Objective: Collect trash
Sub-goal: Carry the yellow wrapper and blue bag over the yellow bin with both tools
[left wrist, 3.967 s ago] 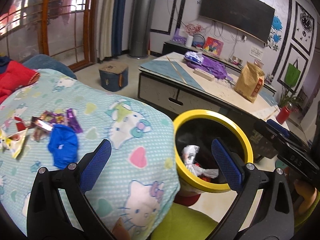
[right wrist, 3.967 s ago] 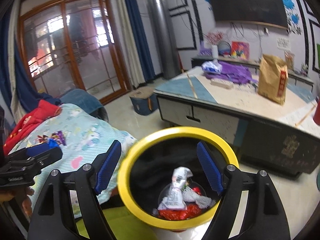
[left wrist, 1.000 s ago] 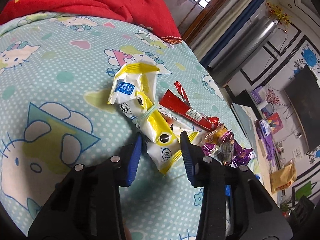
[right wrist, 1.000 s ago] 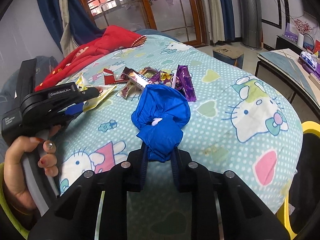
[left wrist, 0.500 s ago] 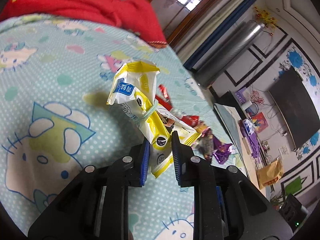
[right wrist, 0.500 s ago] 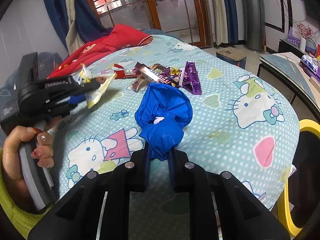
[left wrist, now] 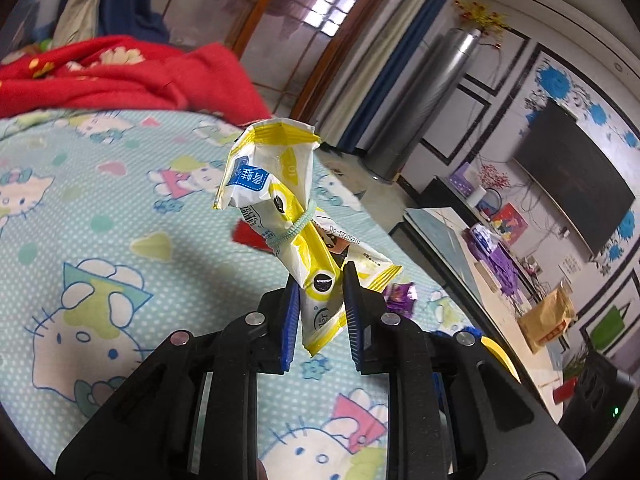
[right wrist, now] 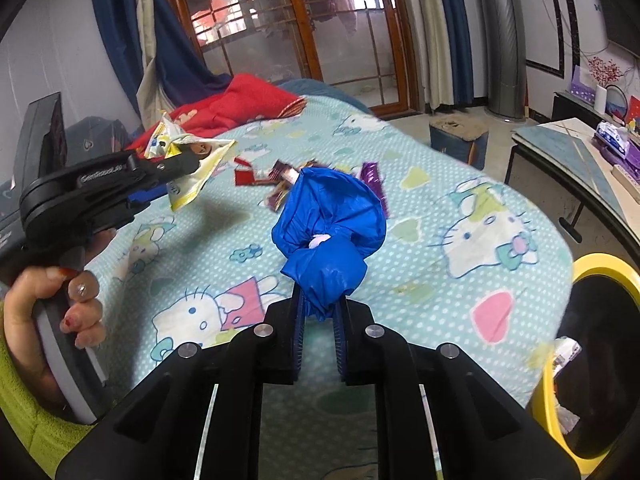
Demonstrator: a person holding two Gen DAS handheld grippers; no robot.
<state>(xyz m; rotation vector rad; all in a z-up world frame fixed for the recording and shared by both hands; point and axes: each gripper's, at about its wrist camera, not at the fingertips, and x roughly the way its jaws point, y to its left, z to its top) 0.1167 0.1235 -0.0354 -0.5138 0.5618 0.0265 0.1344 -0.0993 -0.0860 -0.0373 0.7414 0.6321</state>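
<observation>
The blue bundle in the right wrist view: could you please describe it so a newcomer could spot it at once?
Start at the cartoon-cat bedspread. Above its middle, the right tongs pinch a blue bundle by its twisted neck. Unlike the flat printed wrappers lying behind it, it is plain, puffy and knotted.

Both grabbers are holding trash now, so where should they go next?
Probably swing both toward the yellow-rimmed bin at the bed's edge. The left gripper already pinches the yellow wrapper bundle, and the right gripper pinches the blue bag, both lifted off the bedsheet.

Yellow wrapper bundle [left wrist: 280, 216] w/ band, lifted off bed, knotted blue bag [right wrist: 328, 224] raised, wrappers [right wrist: 280, 184] on sheet
</observation>
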